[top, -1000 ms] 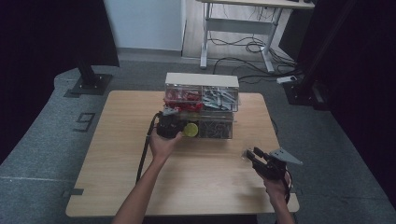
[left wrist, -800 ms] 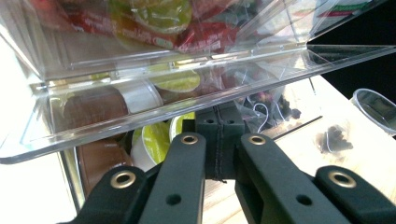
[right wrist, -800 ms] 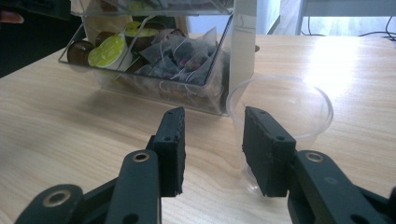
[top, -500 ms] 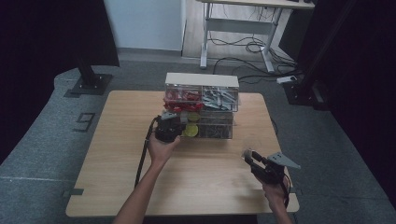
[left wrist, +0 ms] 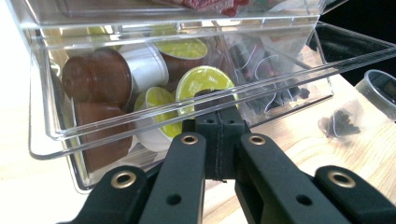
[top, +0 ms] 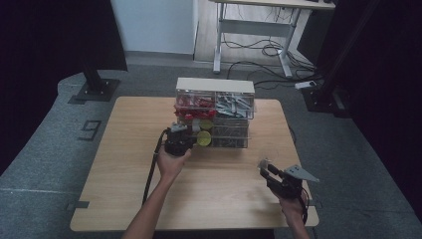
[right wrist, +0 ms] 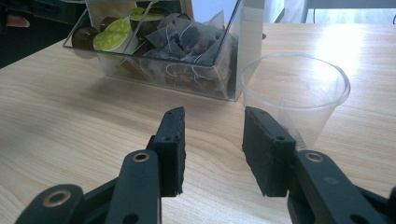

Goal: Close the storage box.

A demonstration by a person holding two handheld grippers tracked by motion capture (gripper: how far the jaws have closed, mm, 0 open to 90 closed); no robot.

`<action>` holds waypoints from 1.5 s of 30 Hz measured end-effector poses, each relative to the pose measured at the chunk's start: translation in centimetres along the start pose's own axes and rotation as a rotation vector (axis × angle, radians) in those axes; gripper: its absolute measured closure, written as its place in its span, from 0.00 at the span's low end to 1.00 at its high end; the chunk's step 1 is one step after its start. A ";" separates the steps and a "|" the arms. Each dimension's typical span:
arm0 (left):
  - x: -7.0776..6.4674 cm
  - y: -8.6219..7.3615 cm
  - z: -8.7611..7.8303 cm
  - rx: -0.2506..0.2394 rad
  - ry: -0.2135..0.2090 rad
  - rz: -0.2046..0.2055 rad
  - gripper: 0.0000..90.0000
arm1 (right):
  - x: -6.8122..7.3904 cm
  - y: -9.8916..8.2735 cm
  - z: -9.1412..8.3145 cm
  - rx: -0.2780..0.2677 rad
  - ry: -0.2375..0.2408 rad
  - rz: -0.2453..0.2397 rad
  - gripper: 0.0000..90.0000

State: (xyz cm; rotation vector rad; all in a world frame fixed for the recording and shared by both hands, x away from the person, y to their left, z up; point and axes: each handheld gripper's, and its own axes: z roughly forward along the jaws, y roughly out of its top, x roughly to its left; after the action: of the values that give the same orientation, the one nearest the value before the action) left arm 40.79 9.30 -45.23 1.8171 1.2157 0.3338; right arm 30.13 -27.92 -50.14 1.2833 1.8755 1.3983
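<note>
A clear plastic drawer cabinet (top: 215, 112) stands at the back middle of the wooden table (top: 124, 164). Its lower left drawer (left wrist: 46, 140) is pulled out and holds coffee capsules (left wrist: 205, 79), brown ones and ones with yellow-green lids. My left gripper (top: 178, 138) is at that drawer's front. In the left gripper view, the left gripper (left wrist: 219, 119) has its jaws pressed together, tips against the front wall, with nothing visible between them. My right gripper (top: 267, 170) hovers over the table's front right; in the right gripper view, the right gripper (right wrist: 212, 140) is open and holds nothing.
A clear plastic cup (right wrist: 294, 88) stands on the table just beyond the right jaw. Behind it, a drawer of tea bags (right wrist: 187, 46) sits in the cabinet. The upper drawers hold red items (top: 194, 107) and grey items (top: 234, 104). A desk frame and cables lie beyond the table.
</note>
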 end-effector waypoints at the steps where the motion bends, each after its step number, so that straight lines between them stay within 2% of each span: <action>1: 0.0 -0.1 0.0 0.001 0.000 -0.001 1.00 | 0.0 0.0 0.0 0.001 0.002 -0.004 0.65; 10: 0.2 -0.9 0.4 0.014 -0.002 -0.011 1.00 | 0.6 -0.1 0.3 0.013 0.013 -0.026 0.65; 45: 1.3 -2.9 1.9 0.066 -0.012 -0.039 1.00 | 0.5 -0.4 0.5 0.026 0.016 -0.024 0.65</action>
State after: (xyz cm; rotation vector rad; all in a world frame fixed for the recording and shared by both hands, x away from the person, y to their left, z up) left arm 40.84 9.72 -48.88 1.8463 1.2661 0.2633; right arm 30.14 -27.23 -50.66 1.2613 1.9196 1.3795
